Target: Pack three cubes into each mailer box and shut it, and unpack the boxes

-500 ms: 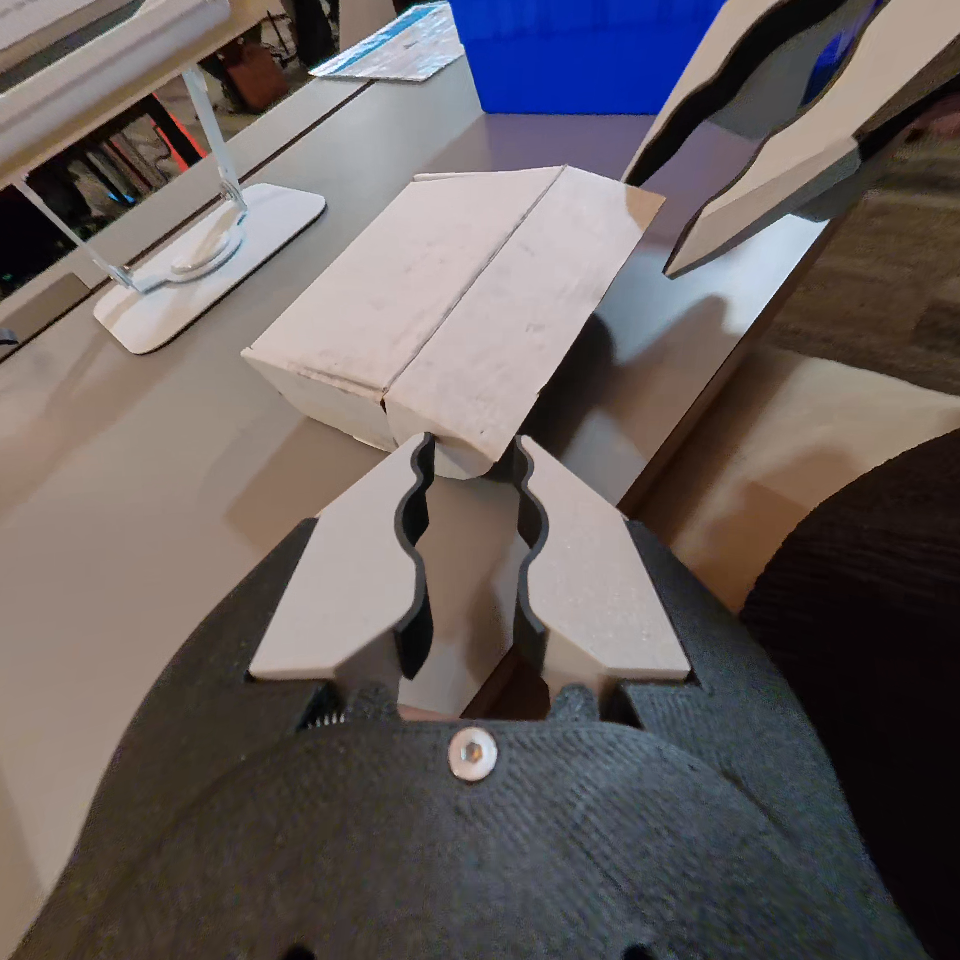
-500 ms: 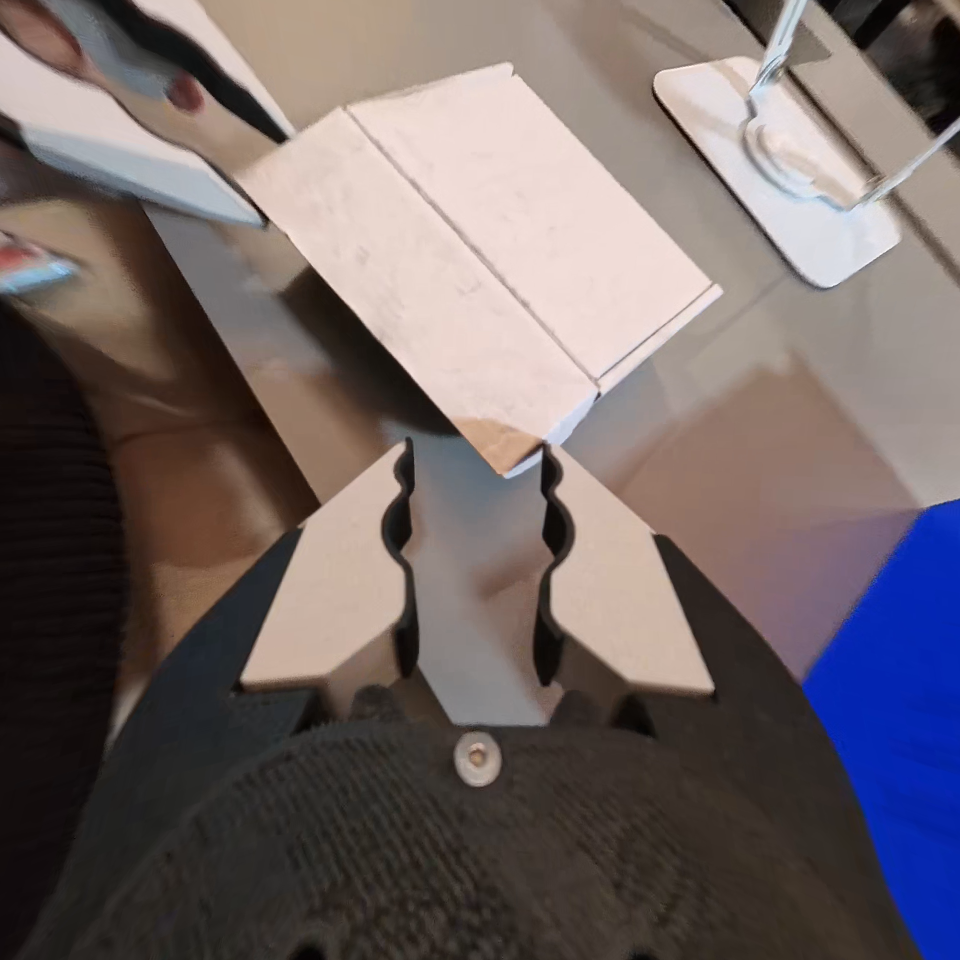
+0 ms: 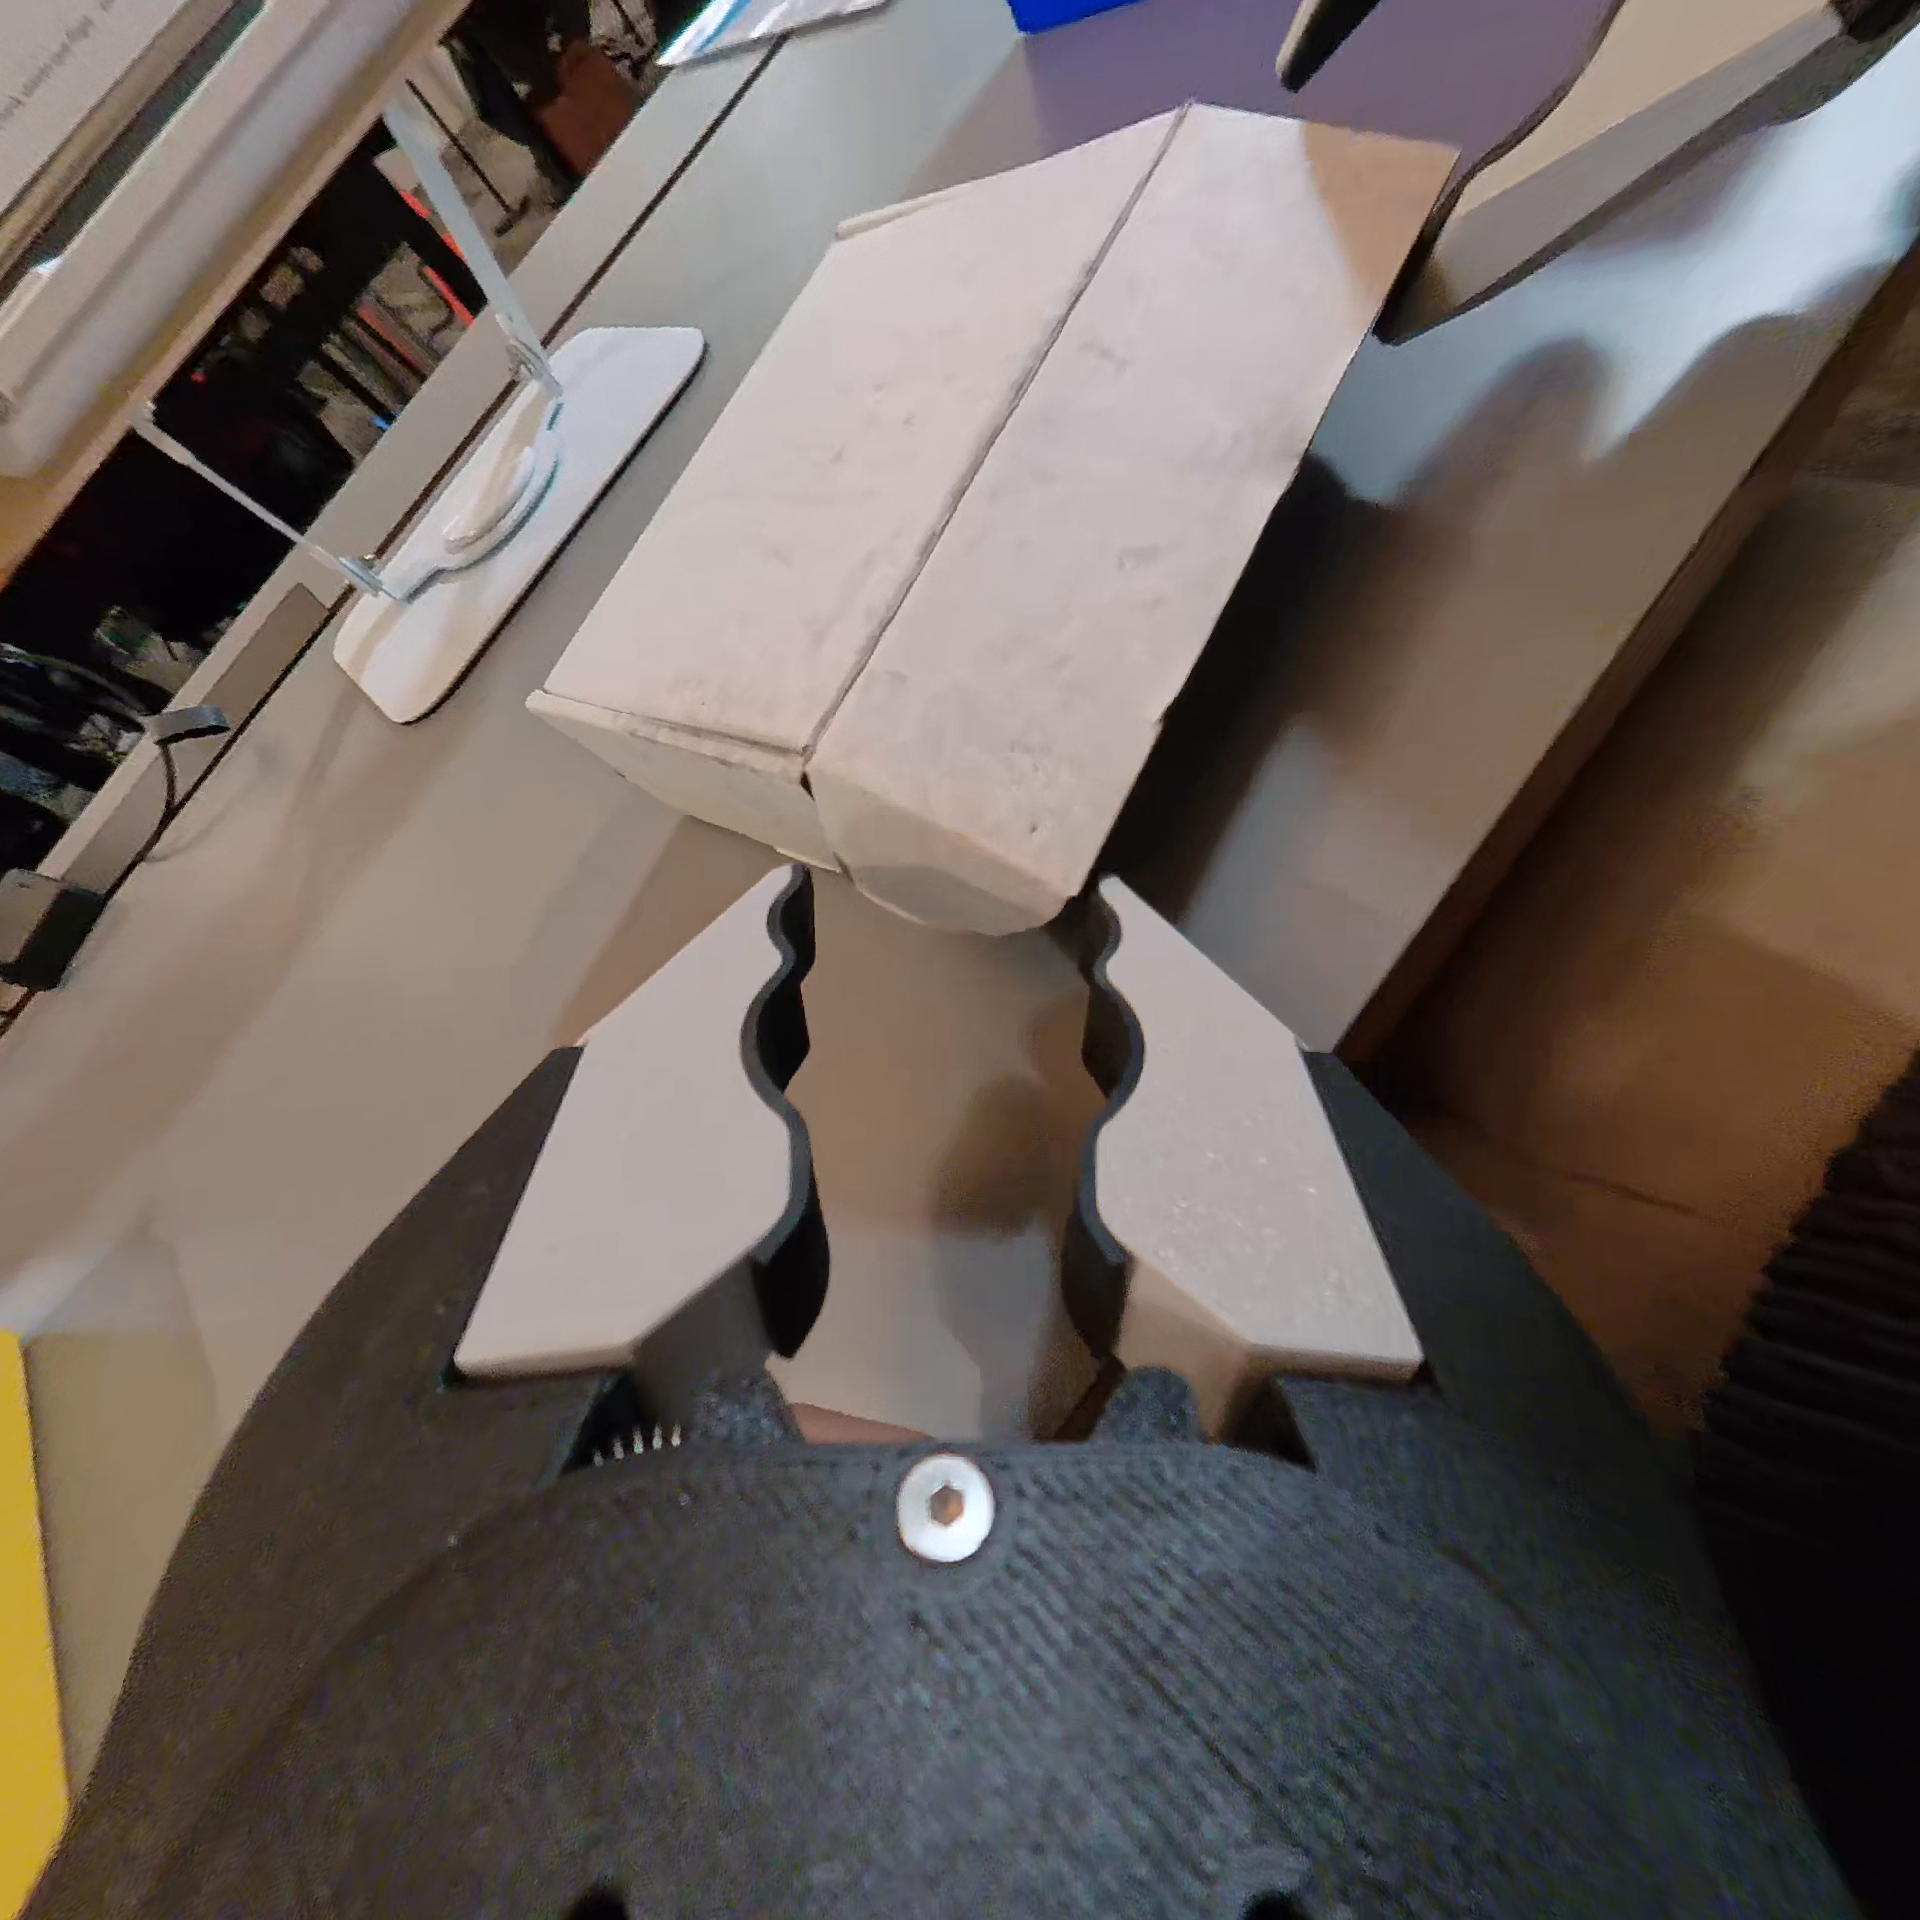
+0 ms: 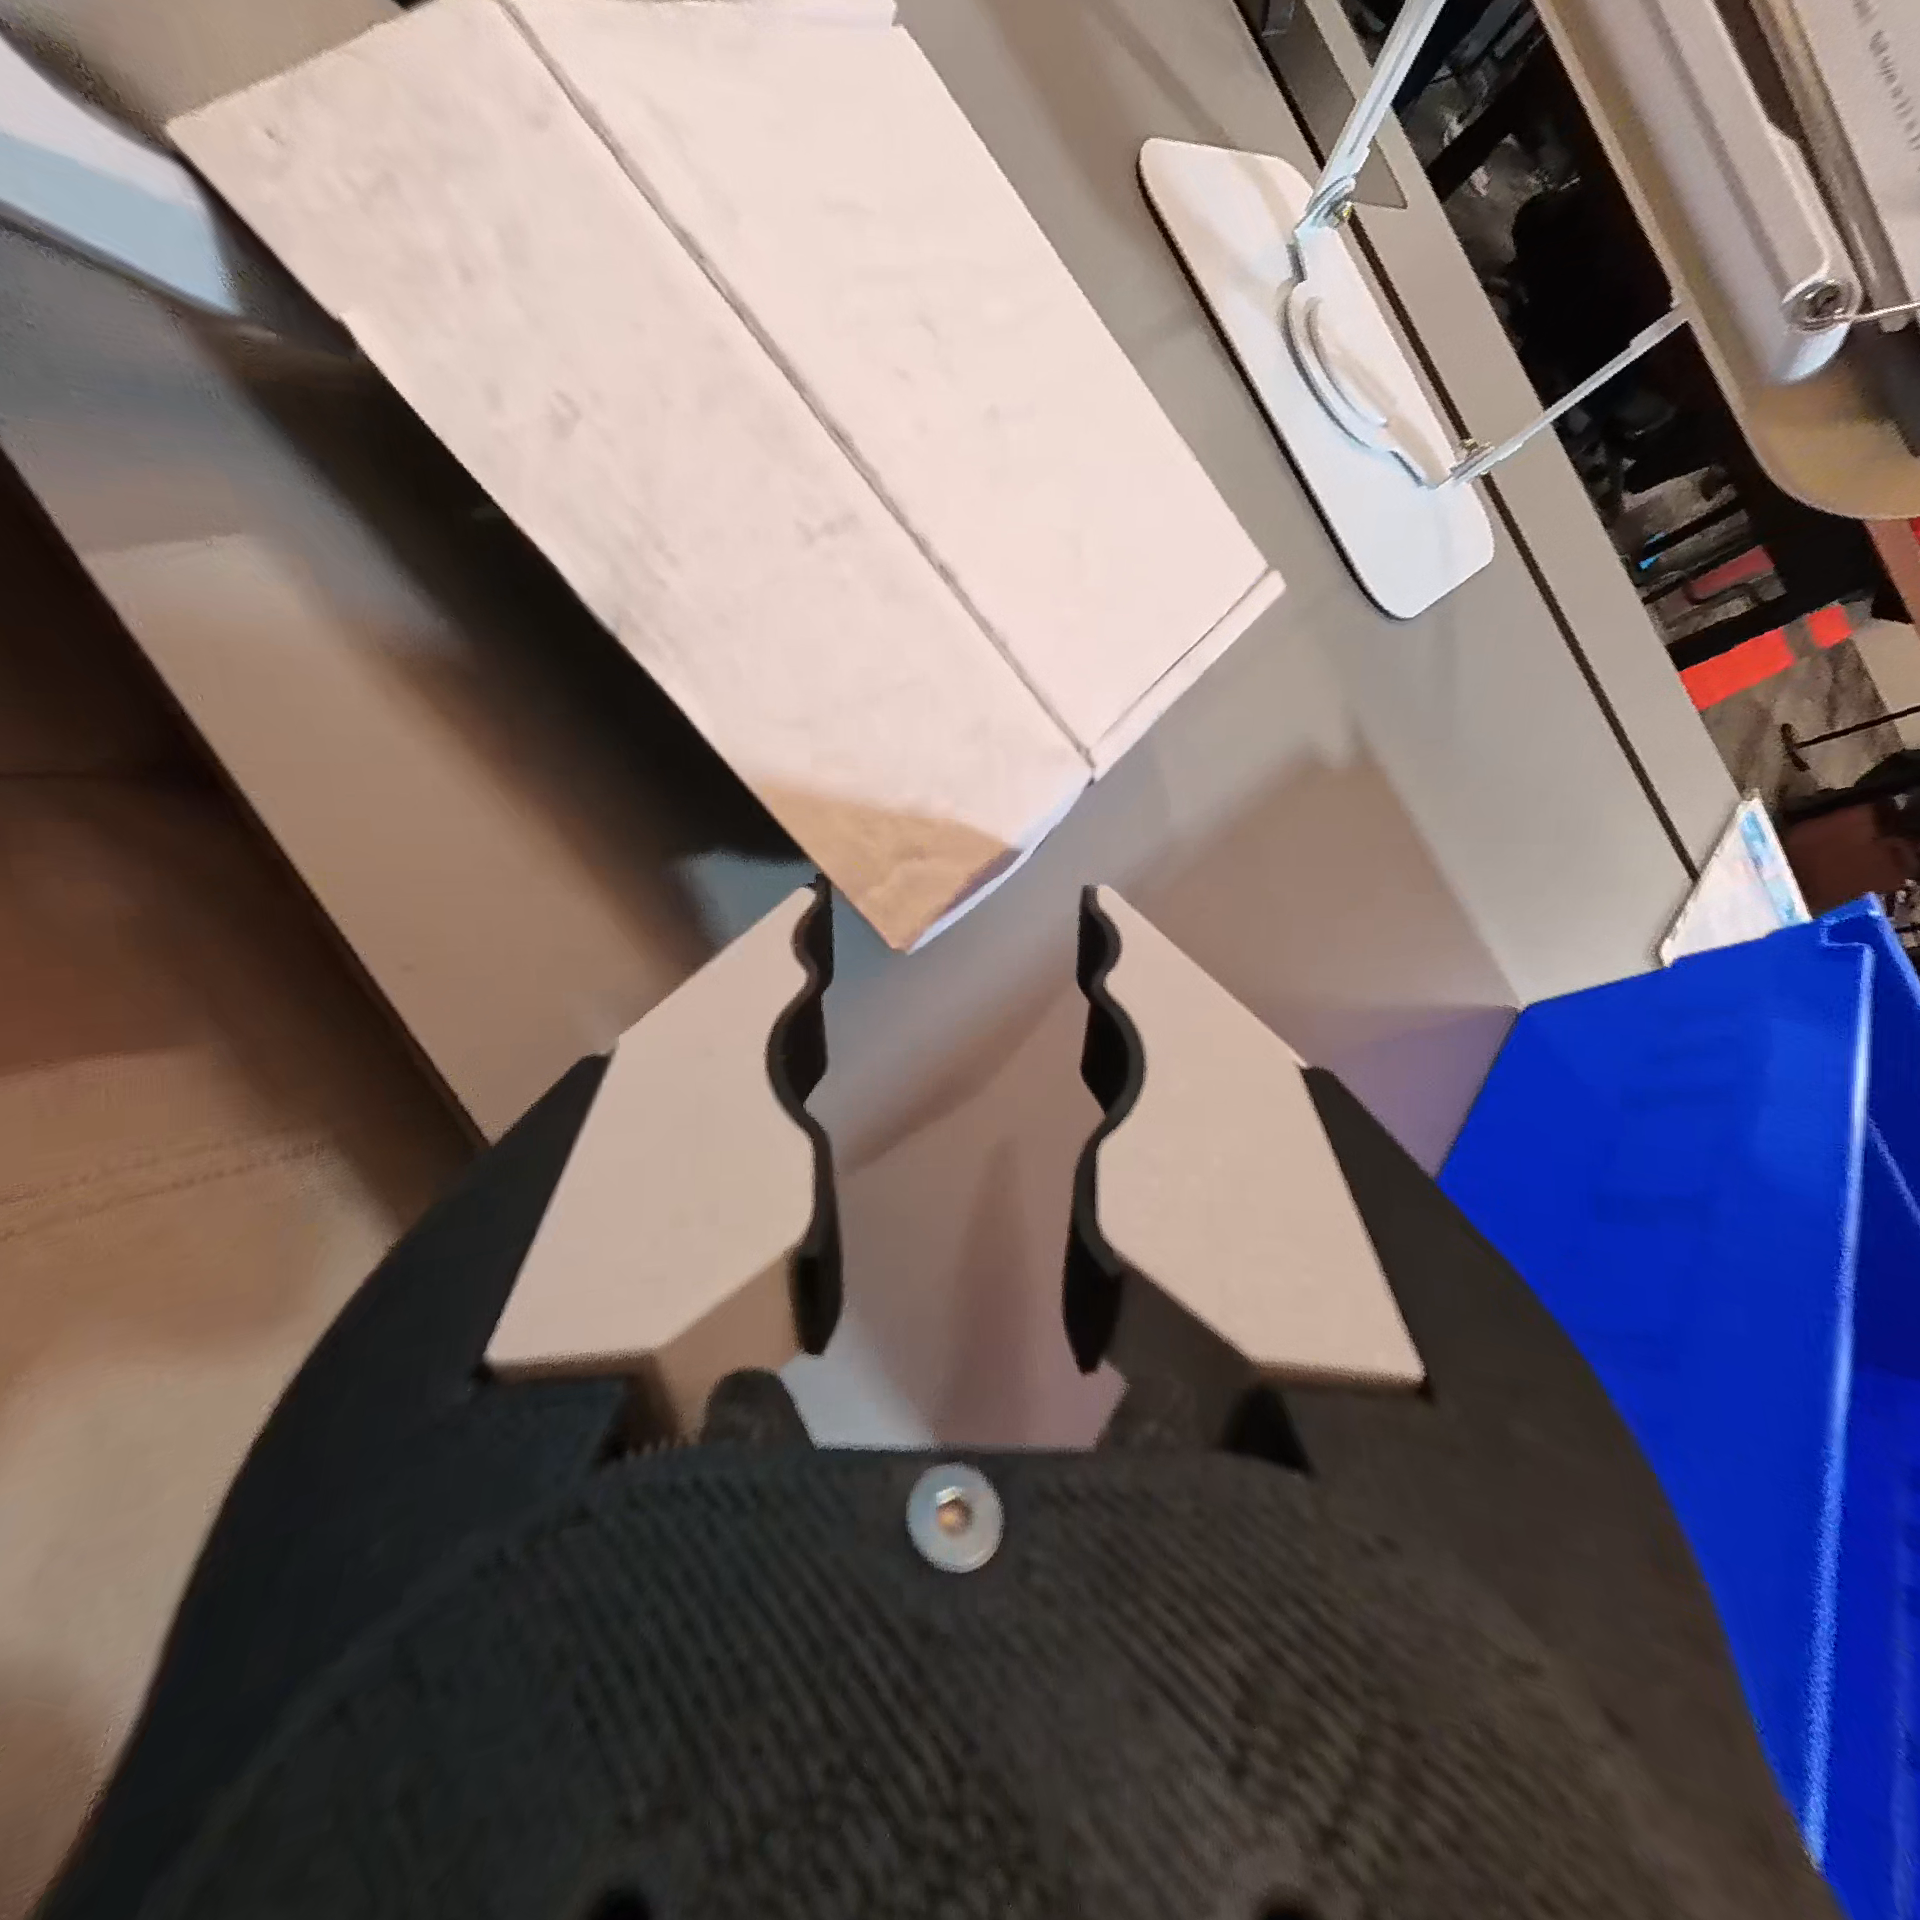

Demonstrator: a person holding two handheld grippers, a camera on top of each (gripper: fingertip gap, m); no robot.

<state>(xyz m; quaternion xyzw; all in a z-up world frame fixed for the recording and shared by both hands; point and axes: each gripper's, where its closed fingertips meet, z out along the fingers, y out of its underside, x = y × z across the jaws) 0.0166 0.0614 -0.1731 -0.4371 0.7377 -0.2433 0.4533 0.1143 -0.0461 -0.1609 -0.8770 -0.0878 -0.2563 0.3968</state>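
A white cardboard mailer box (image 3: 935,499) lies on the grey table with its lid down. Its front flap sticks out flat toward the table's near edge. My left gripper (image 3: 945,894) is open, with the flap's rounded end tab just between its fingertips. My right gripper (image 4: 951,914) is open at the box's (image 4: 727,416) opposite end, with the flap's corner between its fingertips. The right gripper also shows at the top right of the left wrist view (image 3: 1558,187). No cubes are in view; the box's inside is hidden.
A white lamp base (image 3: 520,520) with a wire stand sits behind the box; it also shows in the right wrist view (image 4: 1320,395). A blue bin (image 4: 1714,1299) stands right of my right gripper. The table's near edge (image 3: 1558,779) runs beside the flap.
Both grippers have closed in on the ends of the box's flap, which looks larger now. The left jaws have opened wider. The box has not visibly moved.
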